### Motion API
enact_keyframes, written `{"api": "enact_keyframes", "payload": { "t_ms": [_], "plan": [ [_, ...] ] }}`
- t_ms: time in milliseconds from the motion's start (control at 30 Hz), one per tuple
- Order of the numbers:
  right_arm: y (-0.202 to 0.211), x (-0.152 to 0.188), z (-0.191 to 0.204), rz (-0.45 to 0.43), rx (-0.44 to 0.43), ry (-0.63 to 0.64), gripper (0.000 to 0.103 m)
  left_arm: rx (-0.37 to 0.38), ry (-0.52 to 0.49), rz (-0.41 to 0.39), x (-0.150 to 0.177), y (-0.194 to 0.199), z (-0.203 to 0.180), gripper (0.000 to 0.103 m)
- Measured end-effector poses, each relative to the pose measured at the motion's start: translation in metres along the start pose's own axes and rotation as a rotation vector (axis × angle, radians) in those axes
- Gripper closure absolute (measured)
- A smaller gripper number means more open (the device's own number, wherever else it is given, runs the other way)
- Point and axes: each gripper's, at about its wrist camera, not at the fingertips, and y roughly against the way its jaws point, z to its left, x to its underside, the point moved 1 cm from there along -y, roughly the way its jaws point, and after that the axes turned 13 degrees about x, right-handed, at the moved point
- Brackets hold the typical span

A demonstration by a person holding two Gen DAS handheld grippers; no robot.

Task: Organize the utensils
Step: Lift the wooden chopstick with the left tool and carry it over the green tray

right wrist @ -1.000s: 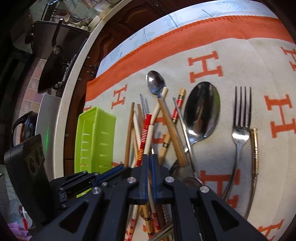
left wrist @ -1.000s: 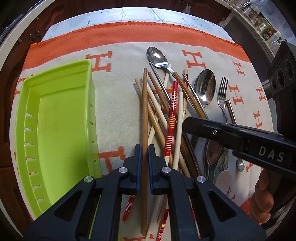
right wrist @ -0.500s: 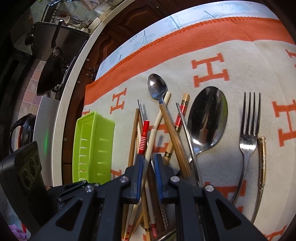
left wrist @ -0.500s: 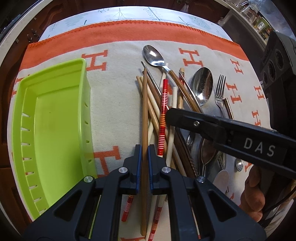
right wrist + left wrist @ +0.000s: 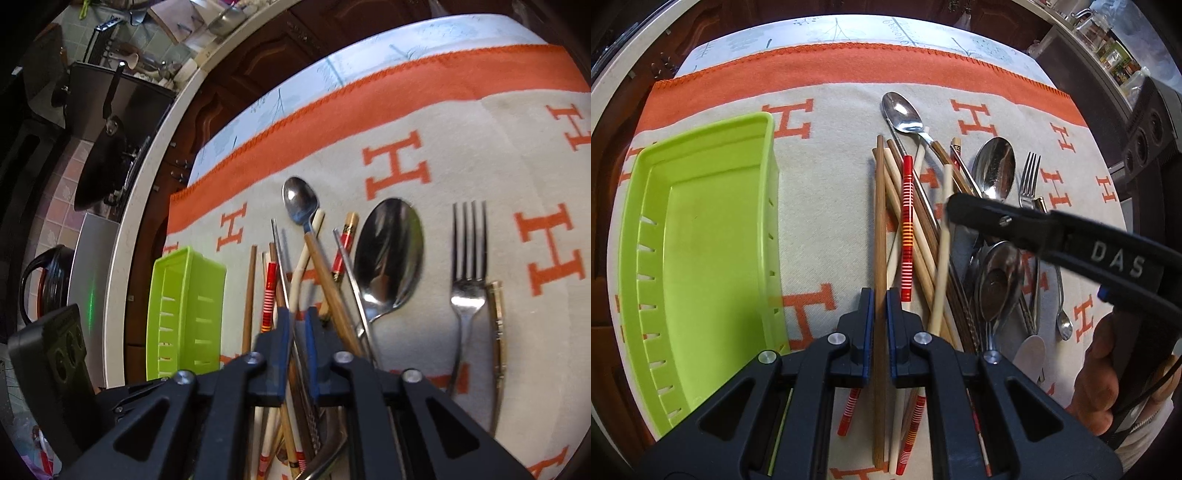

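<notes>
Brown wooden chopstick [image 5: 880, 229]: long, plain | runs lower-centre to mid-frame, clamped in left gripper [image 5: 880, 306] | right gripper [image 5: 298, 325] pinches cream chopstick [image 5: 295, 284].

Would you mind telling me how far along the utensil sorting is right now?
Nothing looks sorted yet: the green tray is empty. In hand: the left claw grips a brown chopstick, the right claw a cream chopstick. The other chopsticks, spoons and fork remain on the cloth.

Table w/ orange-cream cloth [image 5: 831, 206]; green tray [image 5: 701, 258], utensil pile [image 5: 923, 229] on it.
</notes>
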Motion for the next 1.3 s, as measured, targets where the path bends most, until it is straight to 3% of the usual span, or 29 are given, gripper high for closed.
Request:
{"api": "enact_keyframes", "payload": {
  "t_ms": [300,533,767,1000,1167,1300],
  "plan": [
    [0.011,0.004,0.010,0.021,-0.018,0.030,0.099,0.013,0.006,-0.029,0.009,0.017,0.003,0.098],
    [0.003,0.018,0.028,0.118,-0.010,0.064,0.099,0.034,0.021,-0.053,0.015,0.030,0.006,0.098],
    [-0.002,0.036,0.039,0.180,0.064,0.105,0.099,0.089,0.019,-0.123,0.029,0.090,0.006,0.098],
    [-0.010,0.047,0.041,0.221,0.113,0.096,0.093,0.031,0.048,-0.161,0.035,0.128,0.034,0.098],
    [-0.013,0.051,0.044,0.213,0.126,0.105,0.092,-0.035,0.086,-0.124,0.044,0.115,0.064,0.098],
    [-0.015,0.053,0.048,0.199,0.129,0.122,0.093,-0.043,0.107,-0.102,0.049,0.100,0.077,0.098]
  ]
}}
